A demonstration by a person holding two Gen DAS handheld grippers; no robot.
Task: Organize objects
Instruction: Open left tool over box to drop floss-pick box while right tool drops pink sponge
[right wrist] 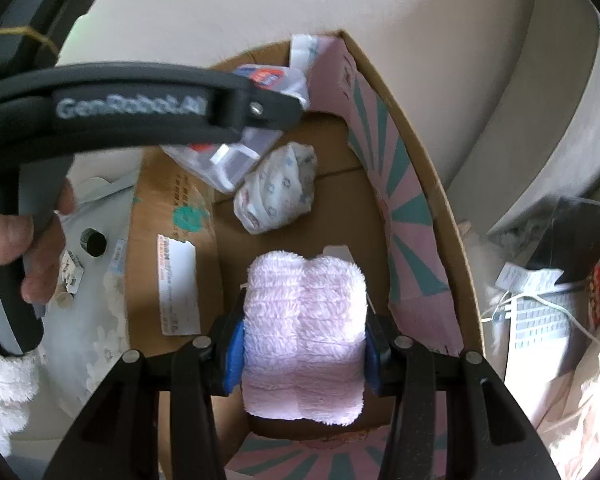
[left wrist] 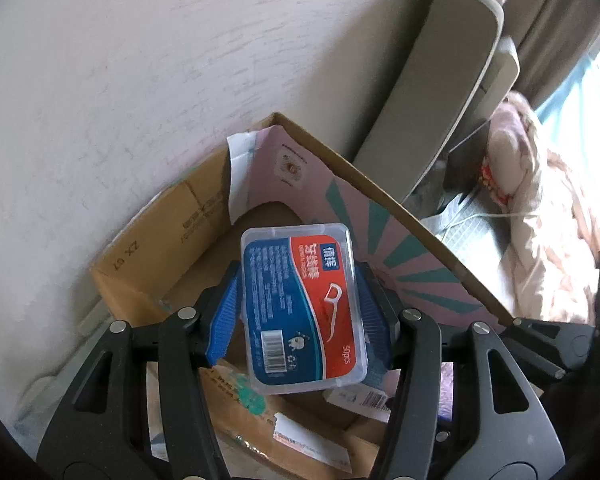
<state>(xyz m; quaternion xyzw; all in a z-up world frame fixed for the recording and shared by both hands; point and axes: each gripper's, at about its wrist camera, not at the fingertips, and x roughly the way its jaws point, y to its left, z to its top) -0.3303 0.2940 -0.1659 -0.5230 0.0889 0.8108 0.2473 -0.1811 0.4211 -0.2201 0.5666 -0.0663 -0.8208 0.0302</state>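
My left gripper [left wrist: 298, 304] is shut on a clear plastic dental floss pick box [left wrist: 302, 308] with a red and blue label, held above the open cardboard box [left wrist: 160, 256]. My right gripper [right wrist: 304, 344] is shut on a folded pink fluffy towel [right wrist: 304, 332], held over the same cardboard box [right wrist: 428, 184]. The left gripper's body [right wrist: 140, 104] crosses the upper left of the right wrist view, with the floss box [right wrist: 272, 80] partly hidden behind it. A rolled white patterned cloth [right wrist: 276, 188] lies on the box floor.
The box has pink and teal printed flaps [left wrist: 380, 236] and stands against a pale wall [left wrist: 120, 80]. A grey cushion [left wrist: 432, 92] and pink bedding [left wrist: 548, 208] lie right. A white cable and grey mat [right wrist: 540, 320] lie right of the box. A light sheet with small items [right wrist: 92, 248] lies left.
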